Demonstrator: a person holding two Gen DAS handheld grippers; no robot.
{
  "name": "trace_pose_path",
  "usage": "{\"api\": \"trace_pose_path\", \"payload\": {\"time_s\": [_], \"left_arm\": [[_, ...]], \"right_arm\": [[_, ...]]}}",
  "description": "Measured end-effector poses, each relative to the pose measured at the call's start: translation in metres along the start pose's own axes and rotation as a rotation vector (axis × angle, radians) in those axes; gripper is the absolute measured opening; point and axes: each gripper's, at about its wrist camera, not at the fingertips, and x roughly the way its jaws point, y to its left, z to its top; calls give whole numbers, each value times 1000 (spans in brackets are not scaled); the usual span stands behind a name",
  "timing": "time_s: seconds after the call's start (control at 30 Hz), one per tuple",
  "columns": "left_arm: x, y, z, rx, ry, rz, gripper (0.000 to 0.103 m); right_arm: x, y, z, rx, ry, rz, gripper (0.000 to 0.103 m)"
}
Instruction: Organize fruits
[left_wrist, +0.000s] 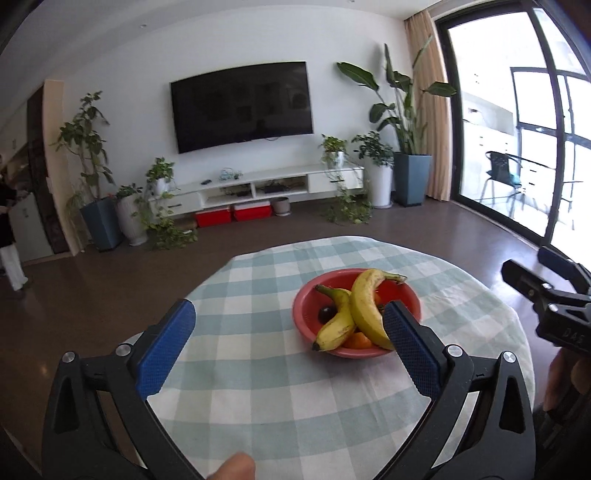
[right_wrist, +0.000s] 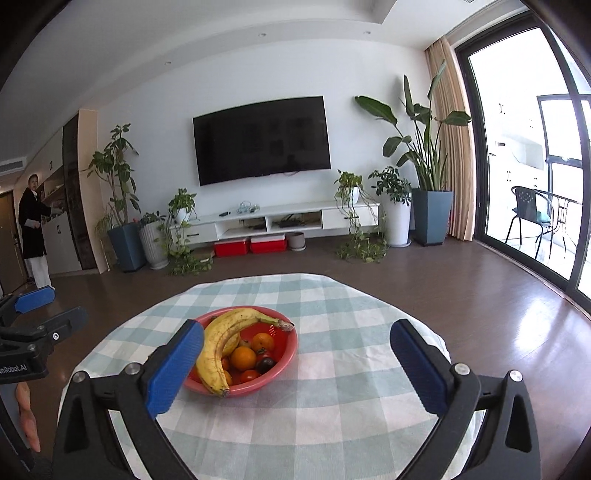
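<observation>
While both grippers, left and right, hang wide open and empty, all fruit sits in the bowl; task looks done.

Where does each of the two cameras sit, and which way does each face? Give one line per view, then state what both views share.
Left wrist: sits on the left gripper, jaws open, facing across the checked tablecloth toward the television; a fingertip shows below.
Right wrist: sits on the right gripper, jaws open, facing likewise; a hand shows at left.
Shared: the red bowl of bananas.
</observation>
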Motion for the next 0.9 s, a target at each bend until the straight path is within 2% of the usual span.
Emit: {"api": "trace_pose_path", "payload": {"time_s": [0.07, 0.13, 0.2, 0.27, 0.33, 0.47, 0.67, 0.9], "left_arm": [[-26, -4, -6, -6, -17, 71, 103], [-43, -4, -9, -27, -3, 57, 103], [-55, -1, -12, -60, 24, 74, 103], [-64, 4, -16, -99, 55, 92, 103], [-72, 7, -21, -124, 74, 77, 103], [-85, 11, -31, -155, 102, 60, 103], [-92, 6, -45, -155, 140, 37, 103], [-88, -1, -52, -157, 168, 10, 103]], "right_arm": [[-17, 0, 5, 15, -1, 11, 103], [-31, -1, 12, 33, -8, 4, 103], [-47, -1, 18, 52, -35, -19, 103], [-61, 0, 21, 57, -45, 8, 103], [-72, 2, 23, 47, -41, 11, 103], [-84, 10, 16, 4, 9, -2, 103], [-82, 15, 2, -5, 151, -76, 103], [-82, 17, -17, -10, 234, -90, 103]]}}
